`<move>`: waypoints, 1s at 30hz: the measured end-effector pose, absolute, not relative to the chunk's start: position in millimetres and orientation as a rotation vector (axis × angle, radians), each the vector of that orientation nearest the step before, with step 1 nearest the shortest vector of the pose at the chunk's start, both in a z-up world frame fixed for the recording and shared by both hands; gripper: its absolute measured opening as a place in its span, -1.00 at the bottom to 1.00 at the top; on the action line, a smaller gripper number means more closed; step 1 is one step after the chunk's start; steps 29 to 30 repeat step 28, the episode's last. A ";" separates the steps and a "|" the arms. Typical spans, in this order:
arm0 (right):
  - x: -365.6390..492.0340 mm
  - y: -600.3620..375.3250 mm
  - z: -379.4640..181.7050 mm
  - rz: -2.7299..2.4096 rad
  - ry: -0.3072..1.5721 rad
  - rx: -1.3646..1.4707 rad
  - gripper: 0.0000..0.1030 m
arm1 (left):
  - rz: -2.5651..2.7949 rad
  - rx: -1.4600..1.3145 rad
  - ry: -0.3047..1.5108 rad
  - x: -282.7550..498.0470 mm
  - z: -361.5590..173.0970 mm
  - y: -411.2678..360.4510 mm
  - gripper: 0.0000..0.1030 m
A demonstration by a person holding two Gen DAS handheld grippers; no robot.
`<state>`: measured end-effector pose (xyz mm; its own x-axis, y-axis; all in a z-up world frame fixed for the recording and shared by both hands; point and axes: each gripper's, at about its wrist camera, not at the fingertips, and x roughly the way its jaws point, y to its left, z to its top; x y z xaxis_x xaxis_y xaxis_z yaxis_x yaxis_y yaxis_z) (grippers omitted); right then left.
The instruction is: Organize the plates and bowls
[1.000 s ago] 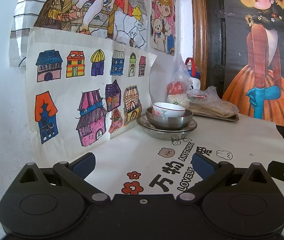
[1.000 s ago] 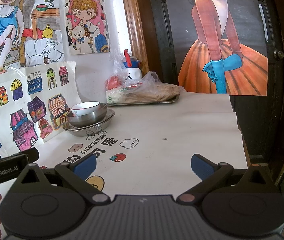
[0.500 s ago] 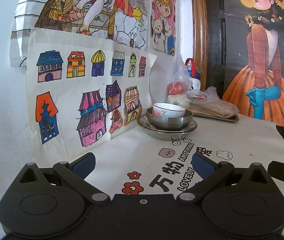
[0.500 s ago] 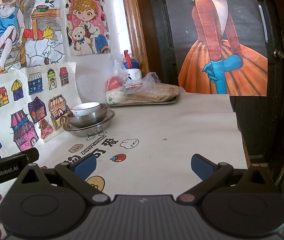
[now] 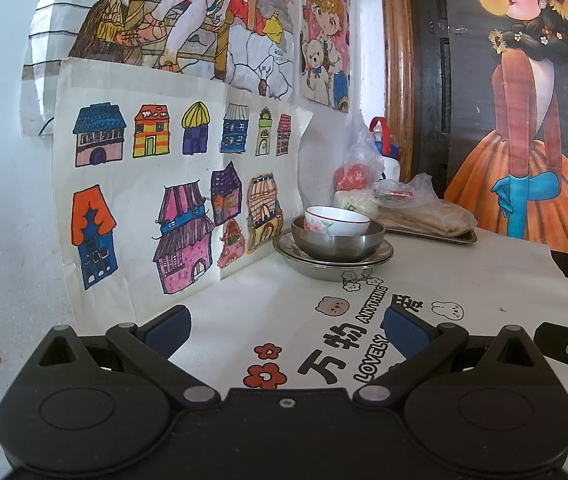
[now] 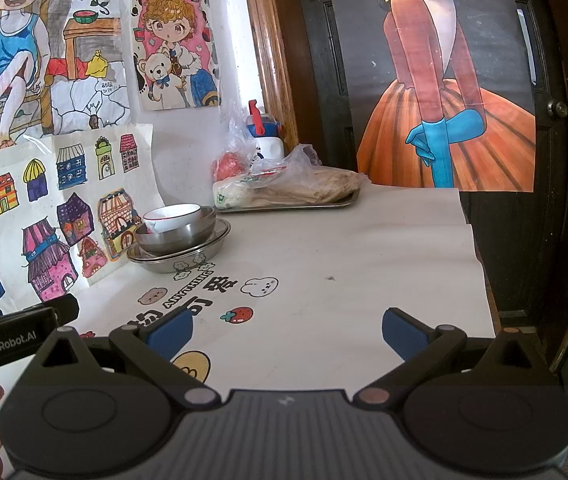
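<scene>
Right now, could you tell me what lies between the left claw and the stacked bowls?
Only printed tablecloth: no object sits between the left claw and the stacked bowls. The left wrist view shows it.

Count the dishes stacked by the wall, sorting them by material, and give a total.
Ceramic bowls: 1, the white bowl on top.
Steel bowls: 1, the steel bowl it sits in.
Steel plates: 2, the upper plate nested in the lower plate, as two rims show in the right wrist view.
Total: 4
</scene>
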<state>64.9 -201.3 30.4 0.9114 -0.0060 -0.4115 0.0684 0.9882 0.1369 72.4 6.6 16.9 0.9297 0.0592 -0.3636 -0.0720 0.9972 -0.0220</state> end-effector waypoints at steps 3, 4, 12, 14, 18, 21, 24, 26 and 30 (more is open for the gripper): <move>64.9 -201.1 30.3 -0.039 0.422 0.150 1.00 | 0.076 -0.034 0.378 72.4 17.1 6.4 0.98; 64.8 -201.0 30.3 -0.039 0.423 0.150 1.00 | 0.080 -0.031 0.376 72.0 17.2 6.5 0.98; 64.3 -199.7 30.5 -0.037 0.423 0.148 1.00 | 0.069 -0.032 0.363 69.5 18.3 5.2 0.98; 64.7 -199.1 30.7 -0.038 0.423 0.148 1.00 | 0.063 -0.042 0.360 69.2 18.5 6.4 0.98; 64.4 -199.4 30.5 -0.037 0.423 0.148 1.00 | 0.056 -0.043 0.354 69.0 18.4 7.1 0.98; 64.5 -198.7 30.2 -0.036 0.424 0.148 1.00 | 0.055 -0.037 0.350 68.9 18.1 6.3 0.98; 65.0 -198.1 29.2 -0.035 0.427 0.146 1.00 | 0.057 -0.039 0.356 69.7 17.9 6.0 0.98; 65.5 -197.9 28.3 -0.034 0.429 0.146 1.00 | 0.056 -0.040 0.358 70.1 17.8 5.7 0.98; 65.9 -198.7 27.1 -0.033 0.431 0.145 1.00 | 0.055 -0.040 0.363 70.7 17.6 5.5 0.98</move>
